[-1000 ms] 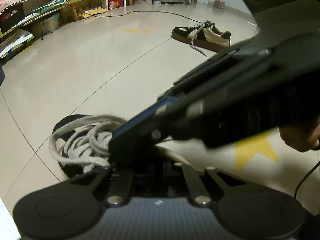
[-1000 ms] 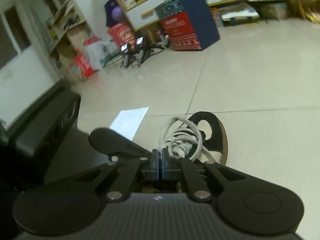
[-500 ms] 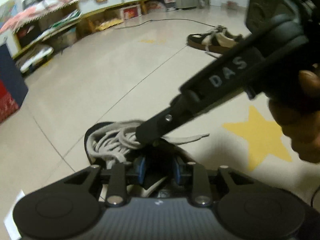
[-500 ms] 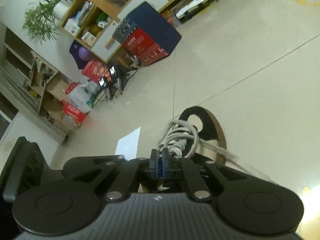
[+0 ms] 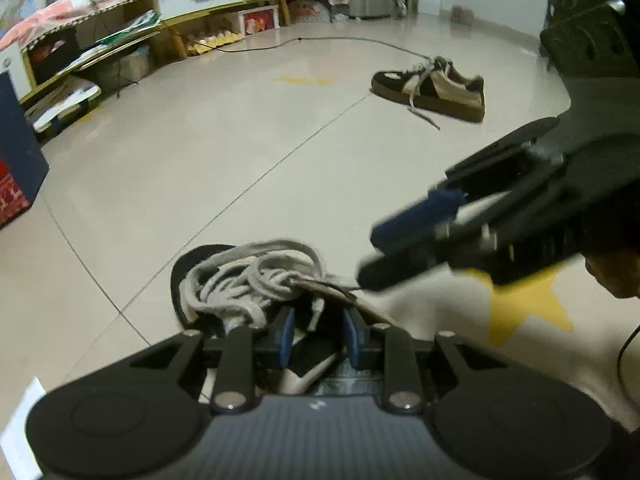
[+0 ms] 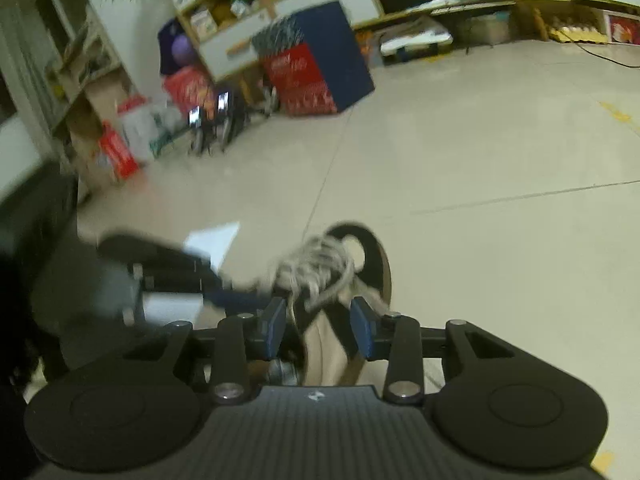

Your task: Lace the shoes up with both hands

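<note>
**Laces bunched up on the near shoe, both grippers letting go**

Left gripper [image 5: 318, 336] sits spread wide over the near shoe [image 5: 200, 264], clamping nothing. Right gripper [image 6: 320, 330] is also wide, empty. The laces [image 5: 256, 276] are piled in a tangle on top; can't tell if it's a proper knot. Farther off, the second shoe [image 5: 430, 88] has its lace trailing loose on the floor [image 5: 200, 140], so that one looks undone.

My left wrist camera sits low over the beige tiled floor [image 5: 200, 152], looking along its fingers [image 5: 285, 336] at the black-and-cream suede shoe with tangled grey laces [image 5: 248, 280] right below. My right wrist camera is equally close and faces the same shoe [image 6: 344, 264] from its other side. Each view catches the other gripper; the blue-and-red box [image 6: 316, 60] shows in both.
</note>
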A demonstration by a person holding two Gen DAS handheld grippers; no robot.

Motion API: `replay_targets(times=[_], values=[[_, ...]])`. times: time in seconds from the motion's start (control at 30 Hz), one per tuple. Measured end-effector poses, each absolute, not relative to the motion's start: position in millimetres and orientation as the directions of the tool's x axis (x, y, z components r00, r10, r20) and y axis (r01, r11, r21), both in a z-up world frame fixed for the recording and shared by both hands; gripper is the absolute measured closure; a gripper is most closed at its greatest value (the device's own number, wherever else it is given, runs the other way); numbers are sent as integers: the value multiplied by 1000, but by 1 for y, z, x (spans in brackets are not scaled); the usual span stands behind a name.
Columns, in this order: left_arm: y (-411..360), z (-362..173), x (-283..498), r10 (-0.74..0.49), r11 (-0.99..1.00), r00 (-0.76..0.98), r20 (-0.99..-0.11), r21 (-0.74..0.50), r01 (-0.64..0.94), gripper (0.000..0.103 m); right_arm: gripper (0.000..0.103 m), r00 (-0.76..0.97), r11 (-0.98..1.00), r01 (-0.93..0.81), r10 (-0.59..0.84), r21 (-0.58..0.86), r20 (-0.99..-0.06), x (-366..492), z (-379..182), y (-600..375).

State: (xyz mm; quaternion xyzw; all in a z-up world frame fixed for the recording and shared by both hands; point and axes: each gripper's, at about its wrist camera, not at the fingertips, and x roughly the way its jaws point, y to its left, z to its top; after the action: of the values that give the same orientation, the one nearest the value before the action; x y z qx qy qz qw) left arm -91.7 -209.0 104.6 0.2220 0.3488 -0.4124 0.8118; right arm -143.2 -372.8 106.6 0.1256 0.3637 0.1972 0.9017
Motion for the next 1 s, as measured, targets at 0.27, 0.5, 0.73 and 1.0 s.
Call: replay_targets(times=[0.27, 0.5, 0.73, 1.0], values=[[-228, 107, -93, -440, 393, 330, -835, 151, 907, 74, 64, 613, 924, -303, 377, 235, -694, -141, 94, -360], [-225, 118, -78, -445, 418, 335, -830, 138, 898, 81, 64, 607, 922, -312, 380, 230, -698, -138, 92, -360], [-233, 112, -82, -439, 413, 329, -836, 137, 901, 93, 65, 597, 925, -321, 363, 201, -715, -132, 89, -351], [-242, 108, -86, -401, 376, 381, -833, 230, 898, 99, 73, 580, 919, -367, 349, 147, -736, -127, 91, -339]])
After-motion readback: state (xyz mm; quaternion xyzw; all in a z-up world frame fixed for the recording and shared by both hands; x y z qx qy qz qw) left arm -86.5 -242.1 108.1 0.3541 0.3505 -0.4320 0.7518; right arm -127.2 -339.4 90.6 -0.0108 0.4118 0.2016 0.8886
